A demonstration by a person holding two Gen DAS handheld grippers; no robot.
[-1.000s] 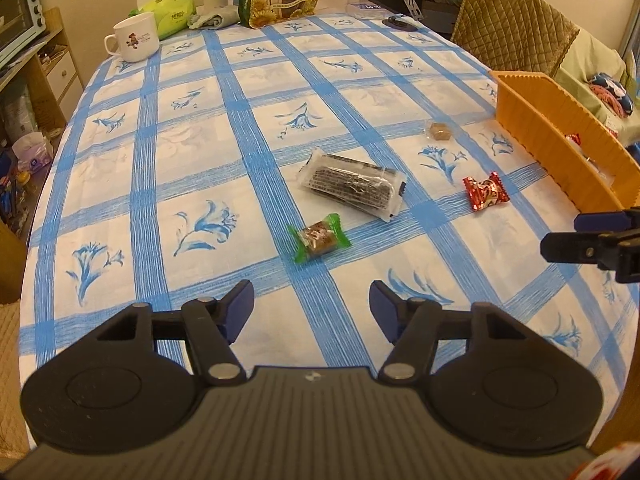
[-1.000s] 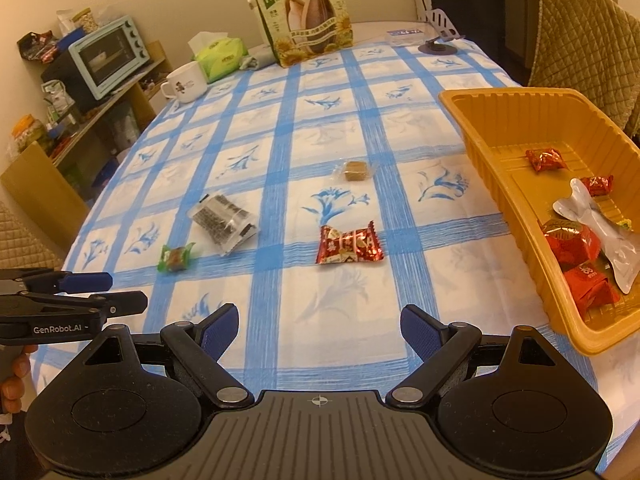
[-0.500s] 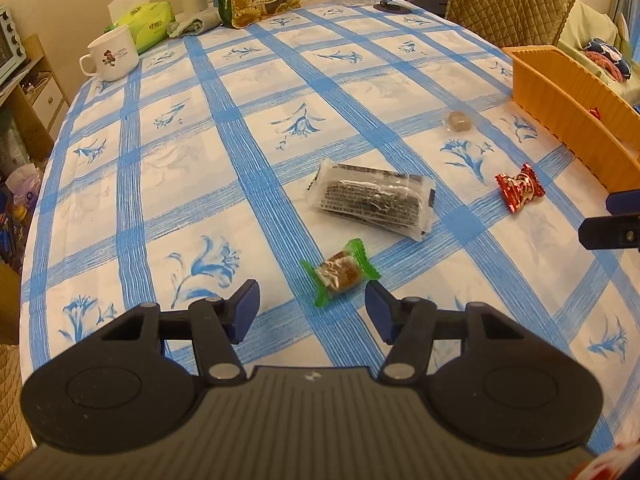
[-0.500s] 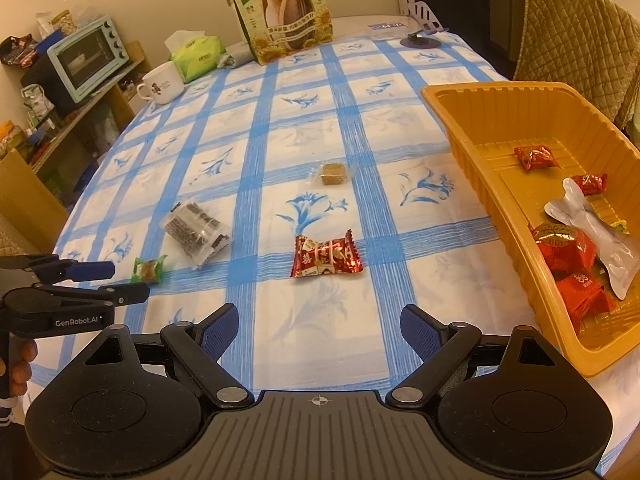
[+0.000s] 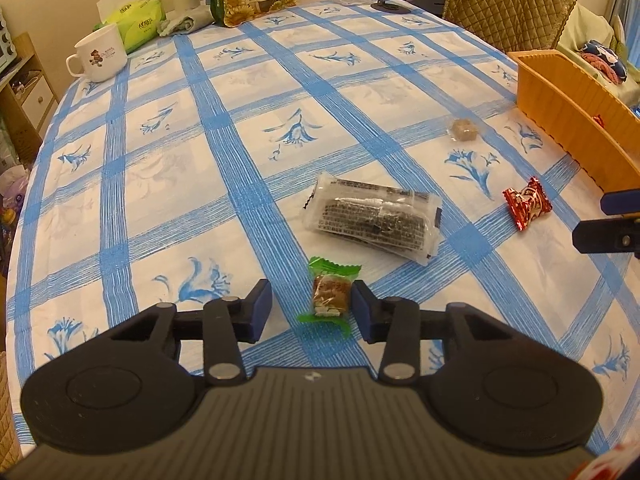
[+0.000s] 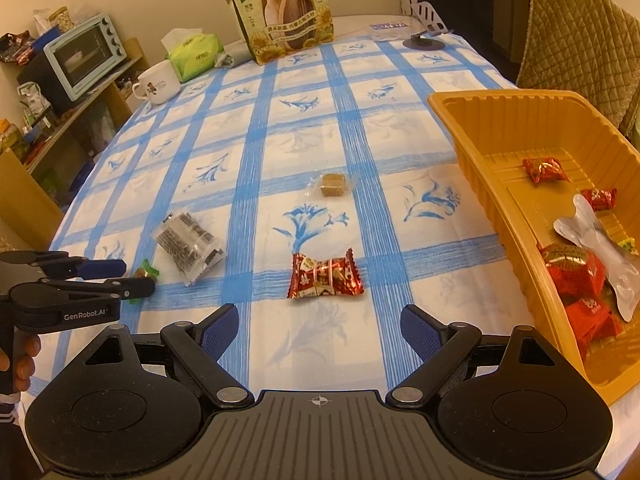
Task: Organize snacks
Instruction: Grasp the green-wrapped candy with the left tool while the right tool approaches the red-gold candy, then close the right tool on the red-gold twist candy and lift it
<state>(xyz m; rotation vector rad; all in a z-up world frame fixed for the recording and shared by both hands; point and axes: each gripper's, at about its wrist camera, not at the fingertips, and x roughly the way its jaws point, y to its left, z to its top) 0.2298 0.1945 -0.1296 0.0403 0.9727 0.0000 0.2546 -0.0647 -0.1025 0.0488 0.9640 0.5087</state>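
A green-wrapped candy (image 5: 330, 296) lies on the blue-checked tablecloth between the fingers of my left gripper (image 5: 311, 306). Its jaws are closing: the right pad is at the wrapper, the left pad still stands apart. Seen from the right wrist view, the left gripper (image 6: 132, 277) half hides the candy (image 6: 147, 270). My right gripper (image 6: 319, 326) is open and holds nothing, just short of a red candy (image 6: 326, 276). A clear packet of dark bars (image 5: 372, 216) and a small brown cube (image 5: 464, 130) lie farther out. The orange tray (image 6: 472, 152) at right holds several red snacks and a silver packet.
At the table's far end stand a white mug (image 6: 158, 86), a green tissue pack (image 6: 194, 54), a big sunflower-seed bag (image 6: 286, 12) and a phone stand (image 6: 426, 42). A toaster oven (image 6: 80, 58) sits on a shelf left of the table. A quilted chair (image 6: 580, 40) stands behind the tray.
My left gripper has come forward and down over the green candy, and its jaws have narrowed around it. The right gripper has edged slightly closer to the red candy, still open.
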